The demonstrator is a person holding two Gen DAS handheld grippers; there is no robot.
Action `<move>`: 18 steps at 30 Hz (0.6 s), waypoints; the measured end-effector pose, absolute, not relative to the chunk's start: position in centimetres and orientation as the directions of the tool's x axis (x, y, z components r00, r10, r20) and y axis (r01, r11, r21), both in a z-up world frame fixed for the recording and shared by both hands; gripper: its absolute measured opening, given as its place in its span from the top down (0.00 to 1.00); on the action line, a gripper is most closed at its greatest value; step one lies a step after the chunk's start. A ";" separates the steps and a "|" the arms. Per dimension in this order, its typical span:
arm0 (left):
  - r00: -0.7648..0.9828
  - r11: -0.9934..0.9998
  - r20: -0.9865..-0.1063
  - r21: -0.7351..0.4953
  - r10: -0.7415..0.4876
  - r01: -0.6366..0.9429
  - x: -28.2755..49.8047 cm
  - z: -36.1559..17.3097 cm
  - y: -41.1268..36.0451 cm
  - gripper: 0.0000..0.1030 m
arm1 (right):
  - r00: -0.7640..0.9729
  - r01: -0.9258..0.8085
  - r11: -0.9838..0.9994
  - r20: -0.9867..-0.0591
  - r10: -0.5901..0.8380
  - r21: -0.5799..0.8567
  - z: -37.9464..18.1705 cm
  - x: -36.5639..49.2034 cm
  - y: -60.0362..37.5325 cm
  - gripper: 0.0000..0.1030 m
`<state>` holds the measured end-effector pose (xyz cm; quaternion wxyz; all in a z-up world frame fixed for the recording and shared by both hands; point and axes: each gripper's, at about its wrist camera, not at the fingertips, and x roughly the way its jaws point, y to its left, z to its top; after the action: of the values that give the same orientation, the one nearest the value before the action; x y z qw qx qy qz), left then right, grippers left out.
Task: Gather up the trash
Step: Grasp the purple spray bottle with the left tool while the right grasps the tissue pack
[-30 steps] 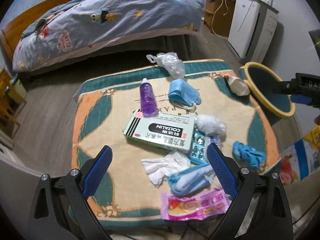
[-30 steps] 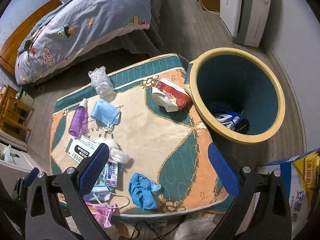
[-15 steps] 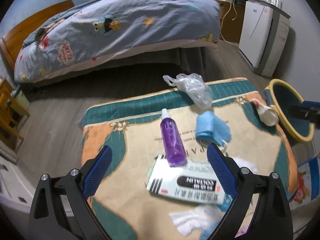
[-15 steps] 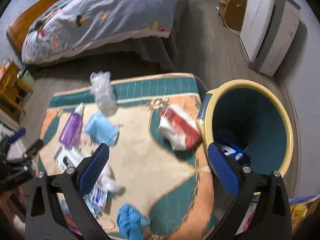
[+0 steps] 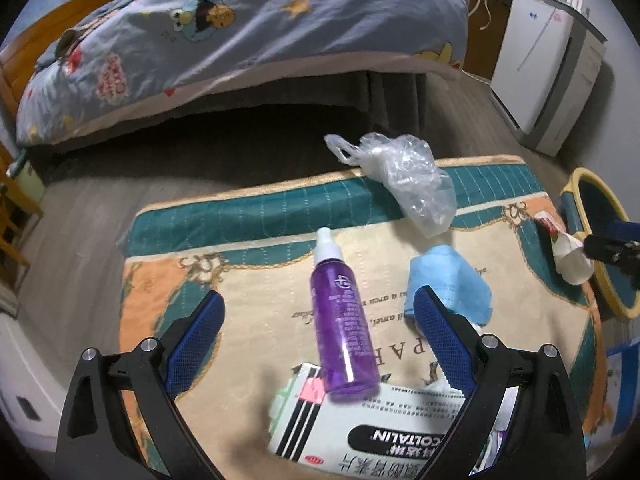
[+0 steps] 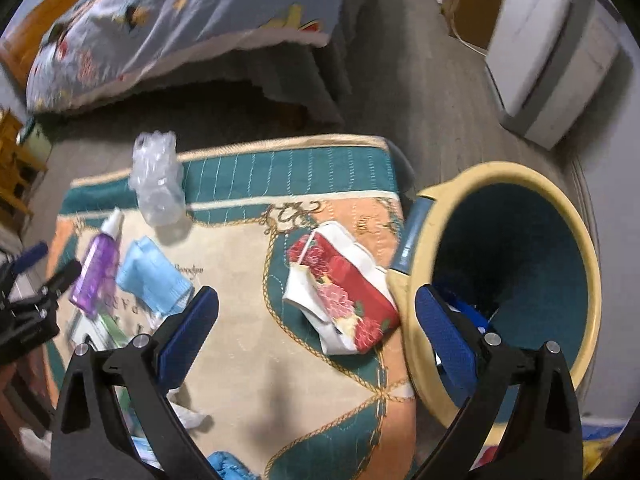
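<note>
Trash lies on a patterned mat (image 5: 256, 288). My left gripper (image 5: 318, 316) stands open straight over a purple spray bottle (image 5: 342, 320), whose base rests on a white medicine box (image 5: 384, 436). A blue face mask (image 5: 452, 284) and a crumpled clear plastic bag (image 5: 408, 176) lie beyond. My right gripper (image 6: 316, 314) is open above a red floral tissue pack (image 6: 344, 292), which lies against the yellow-rimmed teal bin (image 6: 592, 280). The purple spray bottle (image 6: 96, 268) and the blue face mask (image 6: 154, 276) lie at the left of the right wrist view.
A bed (image 5: 240, 32) with a cartoon quilt stands behind the mat. A white appliance (image 5: 548, 68) sits at the far right by the wall. The bin holds some blue and white trash (image 6: 468, 312). Wooden furniture (image 6: 16, 160) stands at the left edge.
Both grippers have moved forward and lower over the mat. The left one now frames the purple bottle; the right one now frames the floral tissue pack beside the bin. Both stay open.
</note>
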<state>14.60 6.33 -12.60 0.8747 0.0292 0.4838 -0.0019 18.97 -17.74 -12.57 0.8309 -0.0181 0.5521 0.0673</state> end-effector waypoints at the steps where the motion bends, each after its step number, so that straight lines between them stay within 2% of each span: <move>1: 0.529 0.998 -0.849 0.051 0.024 0.037 14.7 -12.8 6.3 0.09 | 0.374 -0.144 0.989 -0.923 0.086 0.034 -12.9 19.1 -17.4 0.08; 5: 0.501 0.998 -0.865 0.042 0.014 0.044 15.1 -13.8 6.2 0.16 | 0.340 -0.190 0.982 -0.939 0.056 -0.011 -14.4 19.3 -16.1 0.25; 7: 0.466 0.999 -0.885 0.017 -0.006 0.045 15.3 -14.6 6.4 0.34 | 0.326 -0.223 0.974 -0.945 0.036 -0.040 -15.2 19.3 -15.5 0.45; 8: 0.450 0.999 -0.893 0.004 -0.017 0.045 15.4 -14.9 6.5 0.39 | 0.316 -0.239 0.970 -0.948 0.025 -0.054 -15.6 19.3 -15.2 0.49; 9: 0.434 0.999 -0.901 -0.009 -0.028 0.045 15.4 -15.2 6.6 0.47 | 0.310 -0.246 0.968 -0.950 0.021 -0.058 -15.8 19.2 -15.2 0.58; 10: 0.418 0.999 -0.908 -0.017 -0.034 0.046 15.4 -15.6 6.7 0.53 | 0.307 -0.250 0.966 -0.952 0.016 -0.064 -16.0 19.2 -15.2 0.62; 13: 0.399 0.998 -0.916 -0.020 -0.043 0.061 15.3 -16.0 6.5 0.64 | 0.315 -0.253 0.965 -0.949 0.010 -0.074 -15.9 19.1 -15.4 0.68; 18: 0.414 0.998 -0.910 -0.009 -0.032 0.057 14.9 -15.8 6.6 0.65 | 0.327 -0.250 0.967 -0.944 0.030 -0.055 -15.4 19.0 -15.5 0.75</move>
<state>14.88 6.62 -15.80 0.8407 0.0118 0.5408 -0.0265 18.96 -15.51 -15.38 0.8091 -0.0956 0.5734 0.0866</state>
